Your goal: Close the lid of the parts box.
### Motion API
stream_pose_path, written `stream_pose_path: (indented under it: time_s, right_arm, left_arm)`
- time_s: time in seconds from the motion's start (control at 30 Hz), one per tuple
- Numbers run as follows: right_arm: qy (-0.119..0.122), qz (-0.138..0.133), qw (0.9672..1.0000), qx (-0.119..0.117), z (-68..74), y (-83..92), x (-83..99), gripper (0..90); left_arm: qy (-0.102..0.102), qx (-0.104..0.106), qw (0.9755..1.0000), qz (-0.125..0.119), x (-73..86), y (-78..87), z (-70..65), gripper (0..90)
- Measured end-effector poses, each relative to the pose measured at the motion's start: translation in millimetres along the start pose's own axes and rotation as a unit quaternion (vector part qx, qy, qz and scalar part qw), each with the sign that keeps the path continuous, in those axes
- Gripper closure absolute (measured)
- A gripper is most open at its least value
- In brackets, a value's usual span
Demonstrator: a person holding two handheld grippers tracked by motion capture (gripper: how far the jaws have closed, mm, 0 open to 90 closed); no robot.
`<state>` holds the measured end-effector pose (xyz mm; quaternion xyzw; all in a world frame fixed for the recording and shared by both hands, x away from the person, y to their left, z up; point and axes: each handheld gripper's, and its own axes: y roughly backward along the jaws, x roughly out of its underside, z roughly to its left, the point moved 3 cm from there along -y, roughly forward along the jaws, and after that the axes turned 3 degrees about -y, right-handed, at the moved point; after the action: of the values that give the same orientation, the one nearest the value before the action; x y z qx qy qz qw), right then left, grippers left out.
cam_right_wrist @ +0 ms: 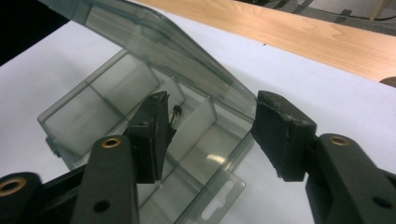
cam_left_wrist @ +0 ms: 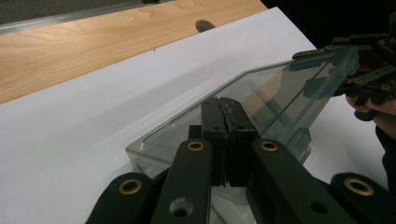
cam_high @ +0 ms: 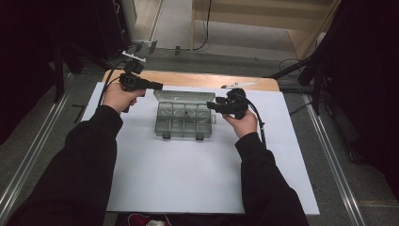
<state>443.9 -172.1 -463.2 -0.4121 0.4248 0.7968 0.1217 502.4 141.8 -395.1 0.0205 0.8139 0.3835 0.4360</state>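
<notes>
black sleeves come in from 6 o'clock of the high view, each hand carrying a gripper toward a clear smoky-grey plastic compartment box point(cam_high: 185, 115) that sits near the middle of the white sheet on the table point(cam_high: 202, 179), a little toward 12 o'clock. its hinged lid point(cam_high: 184, 96) is raised along the far edge, tilted rather than upright, and dividers split the tray into several cells. in the right gripper view a small dark part point(cam_right_wrist: 176, 111) lies in one of the middle cells; what it is cannot be told.

left gripper point(cam_left_wrist: 227, 140), at 9 o'clock of the box, has its fingers point(cam_left_wrist: 212, 135) pressed flat together with nothing between them, and the tips sit just at the box's near corner; whether they touch it cannot be told.

right gripper point(cam_right_wrist: 210, 135), at 3 o'clock of the box, has its fingers point(cam_right_wrist: 152, 135) standing apart, about half open, around the free end of the lid's edge and not pressing on it. they hold nothing.

beyond the white sheet, at 12 o'clock, a strip of bare light wood tabletop point(cam_high: 197, 80) shows, then grey floor.
</notes>
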Motion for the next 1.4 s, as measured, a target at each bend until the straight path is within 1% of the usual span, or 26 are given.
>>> stream_pose_path:
  time_s: [0.07, 0.2, 0.23, 0.3, 0.33, 0.4, 0.43, 0.53, 0.63, 0.7, 0.87, 0.97, 1.17, 1.37, 1.4]
  right_arm:
    - [0.004, 0.003, 1.0, -0.001, 0.8, 3.1, 1.8, 51.5]
    - [-0.008, 0.013, 0.9996, -0.022, 1.3, 9.3, 5.3, 62.2]
    - [-0.013, 0.018, 0.9994, -0.025, 1.5, 10.9, 5.6, 66.7]
    - [-0.018, 0.03, 0.9992, -0.021, 0.2, 14.6, 5.7, 74.7]
    - [-0.018, 0.033, 0.999, -0.025, -0.7, 16.4, 5.7, 80.0]
    - [-0.016, 0.036, 0.9988, -0.027, -3.0, 20.0, 6.0, 86.8]
    - [-0.016, 0.043, 0.9986, -0.027, -4.9, 21.9, 6.2, 89.8]
    - [-0.019, 0.046, 0.9984, -0.027, -9.3, 25.6, 6.3, 90.0]
    - [-0.029, 0.046, 0.9982, -0.025, -12.1, 28.4, 4.2, 90.0]
    - [-0.027, 0.041, 0.9985, -0.023, -13.2, 30.0, 2.2, 90.0]
    - [-0.03, 0.031, 0.9987, -0.026, -14.3, 32.3, -2.9, 90.0]
    - [-0.037, 0.033, 0.9983, -0.03, -13.1, 31.2, -5.1, 90.0]
    - [-0.029, 0.035, 0.9983, -0.035, -7.3, 26.8, -8.2, 90.0]
    - [-0.028, 0.039, 0.9979, -0.044, -1.8, 25.1, -10.2, 90.0]
    - [-0.025, 0.039, 0.9979, -0.046, -0.9, 24.5, -10.3, 90.0]
  left_arm:
    - [-0.003, 0.001, 1.0, 0.002, 0.4, 0.1, -1.7, 88.7]
    - [-0.009, 0.0, 0.9999, 0.005, 1.9, -0.4, -4.0, 88.7]
    - [-0.01, 0.0, 0.9999, 0.005, 2.4, -0.5, -4.4, 88.7]
    - [-0.01, 0.0, 0.9999, 0.007, 3.6, -0.9, -4.7, 88.7]
    - [-0.01, 0.0, 0.9999, 0.007, 4.2, -0.9, -4.6, 88.7]
    - [-0.01, 0.001, 0.9999, 0.007, 5.7, -0.2, -4.6, 88.7]
    - [-0.009, 0.002, 0.9999, 0.006, 6.3, 0.1, -4.7, 88.7]
    - [-0.012, 0.003, 0.9999, 0.009, 8.8, 1.1, -5.3, 88.7]
    - [-0.011, 0.005, 0.9999, 0.009, 11.7, 1.5, -6.6, 88.7]
    - [-0.01, 0.007, 0.9999, 0.007, 13.6, 2.1, -7.6, 88.7]
    - [-0.009, 0.011, 0.9999, 0.008, 19.3, 3.2, -10.0, 88.7]
    - [-0.011, 0.012, 0.9998, 0.01, 23.1, 3.7, -12.0, 88.7]
    - [-0.011, 0.016, 0.9998, 0.008, 32.1, 4.2, -16.2, 88.6]
    - [-0.014, 0.013, 0.9998, 0.007, 42.6, 4.0, -18.2, 88.6]
    - [-0.011, 0.013, 0.9998, 0.007, 44.5, 3.6, -18.9, 88.6]
